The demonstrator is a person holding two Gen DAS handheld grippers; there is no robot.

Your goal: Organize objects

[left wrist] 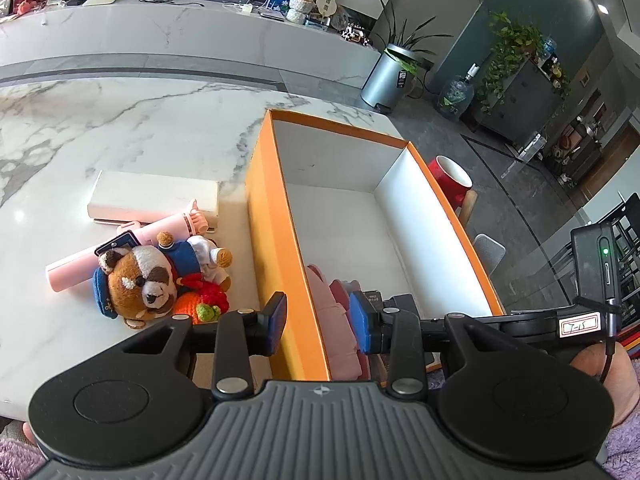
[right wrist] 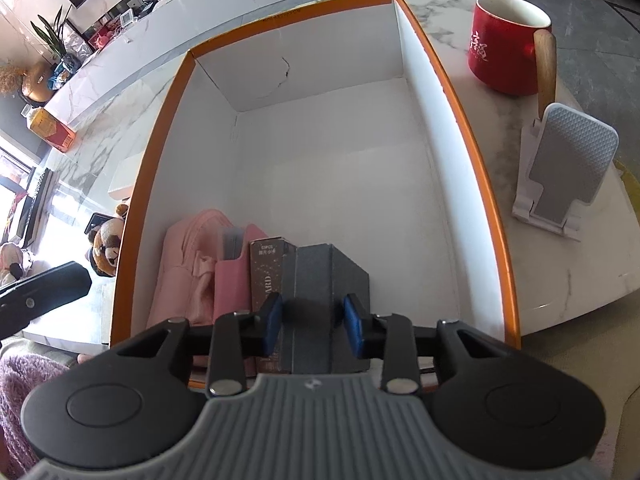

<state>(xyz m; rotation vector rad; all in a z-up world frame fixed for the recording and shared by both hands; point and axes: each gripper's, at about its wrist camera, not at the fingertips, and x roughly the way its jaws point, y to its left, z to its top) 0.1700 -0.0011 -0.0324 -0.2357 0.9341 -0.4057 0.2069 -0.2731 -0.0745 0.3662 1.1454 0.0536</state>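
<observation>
On the marble table (left wrist: 120, 128), at about nine o'clock from the box in the left wrist view, lay a flat white case (left wrist: 154, 198) with a pink stick-like gadget (left wrist: 124, 246) slanting across its near edge. Touching that gadget sat a plush raccoon in blue (left wrist: 150, 274), and a small orange and red knitted toy (left wrist: 202, 300) pressed against it at its four o'clock.

The left gripper (left wrist: 318, 320) hung over the near left wall of the orange box (left wrist: 272, 216), its jaws partly apart and straddling that wall, with one pad outside and one inside; whether the pads pressed on the cardboard could not be told.

Inside the box, at its near left corner, a pink pouch (right wrist: 192, 264) stood upright, then a pink card holder (right wrist: 234, 280), a dark printed card box (right wrist: 267, 276) and a grey box (right wrist: 320, 276), packed side by side. The right gripper (right wrist: 313, 325) had its blue pads set against the two sides of the grey box, partly apart and clamped on it.

At one o'clock from the box stood a red mug (right wrist: 506, 46) with a wooden handle. Near it, at three o'clock, a white and grey phone stand (right wrist: 566, 168) leaned on the table.
</observation>
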